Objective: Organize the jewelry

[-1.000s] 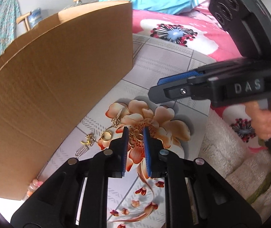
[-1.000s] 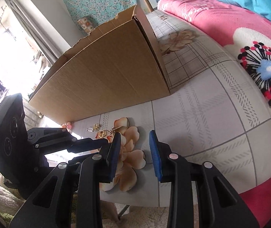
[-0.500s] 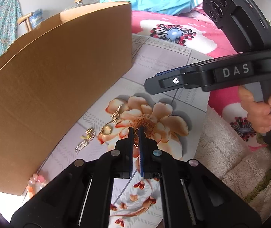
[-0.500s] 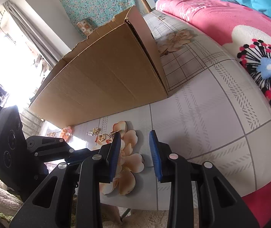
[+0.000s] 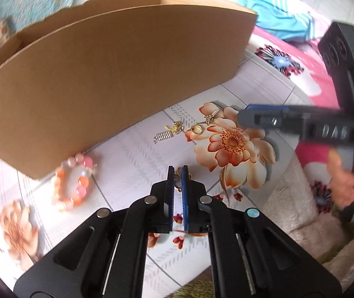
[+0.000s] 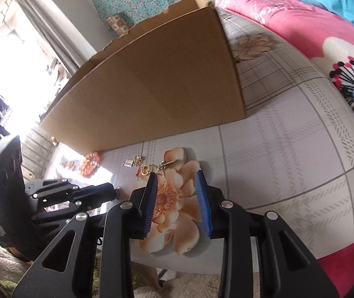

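My left gripper point(image 5: 177, 171) is shut on a small gold jewelry piece point(image 5: 177, 173) that peeks out at its fingertips, just above the tablecloth. On the cloth beyond lie a gold ring point(image 5: 198, 129), a silver-and-gold earring point(image 5: 163, 135) and a gold chain piece point(image 5: 211, 116). A pink-orange bead bracelet point(image 5: 73, 181) rests at the cardboard box's corner. My right gripper point(image 6: 175, 193) stands open over the printed flower point(image 6: 174, 206) with nothing between its pads. The ring point(image 6: 145, 170) and chain piece point(image 6: 164, 165) lie just past its fingertips.
A tall cardboard box point(image 5: 114, 69) stands behind the jewelry, open at the top. The floral tablecloth point(image 6: 288, 161) covers a table beside a pink flowered bed cover point(image 6: 338, 49). A fluffy cream rug point(image 5: 301, 211) lies below the table edge. A hand point(image 5: 345, 186) holds the right gripper's handle.
The left gripper's jaws closed on the gold piece at the flower's centre and carried it left, off the flower, while rolling. The right gripper shifted slightly over the flower and stayed open.
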Motion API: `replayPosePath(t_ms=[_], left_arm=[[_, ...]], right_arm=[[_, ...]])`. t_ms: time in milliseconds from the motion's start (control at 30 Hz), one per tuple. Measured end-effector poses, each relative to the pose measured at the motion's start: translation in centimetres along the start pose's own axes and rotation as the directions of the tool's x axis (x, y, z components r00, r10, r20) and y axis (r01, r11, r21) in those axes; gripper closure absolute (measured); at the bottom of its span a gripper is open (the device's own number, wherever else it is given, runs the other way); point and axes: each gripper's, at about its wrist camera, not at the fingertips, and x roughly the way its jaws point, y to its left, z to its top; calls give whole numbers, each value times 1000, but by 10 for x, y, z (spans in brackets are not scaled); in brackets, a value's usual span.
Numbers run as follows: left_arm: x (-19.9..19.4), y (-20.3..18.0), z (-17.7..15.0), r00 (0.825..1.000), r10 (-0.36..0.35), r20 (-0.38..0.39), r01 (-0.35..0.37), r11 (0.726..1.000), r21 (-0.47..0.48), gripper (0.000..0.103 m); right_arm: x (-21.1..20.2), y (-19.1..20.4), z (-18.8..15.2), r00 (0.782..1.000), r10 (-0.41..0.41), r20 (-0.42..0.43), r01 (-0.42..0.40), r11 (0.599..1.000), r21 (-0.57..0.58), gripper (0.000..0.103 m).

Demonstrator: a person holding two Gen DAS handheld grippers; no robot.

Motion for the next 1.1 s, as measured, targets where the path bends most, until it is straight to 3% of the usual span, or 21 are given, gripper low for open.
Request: replayPosePath(t_ms=[133, 200, 333, 633, 767, 900, 1100], left_arm=[[-11, 5, -1, 999, -37, 20, 37, 999, 17, 94], [-11, 2, -1, 999, -33, 2, 33, 998, 45, 85], [-5, -6, 3, 999, -36, -20, 37, 998, 59, 79], [7, -13, 7, 996, 64, -57, -56, 989, 134, 79], [8, -18, 7, 994, 80, -76, -63, 977, 202, 80], [12, -21, 10, 994, 66, -91, -44, 973, 225, 88], [14, -24, 13, 994, 66, -90, -42, 969, 242, 88]], right_arm=[[3, 12, -4, 999, -40, -15, 38, 997, -74, 57], [4, 17, -7, 998, -61, -15, 59, 992, -109, 56], [5, 21, -9, 997, -82, -4, 81, 987, -137, 52], [3, 25, -14, 998, -70, 5, 70, 984, -166, 52], [5, 25, -13, 998, -56, 5, 57, 986, -154, 52], [5, 25, -13, 999, -54, 5, 55, 986, -155, 52], [4, 24, -13, 998, -56, 5, 56, 987, -153, 52]])
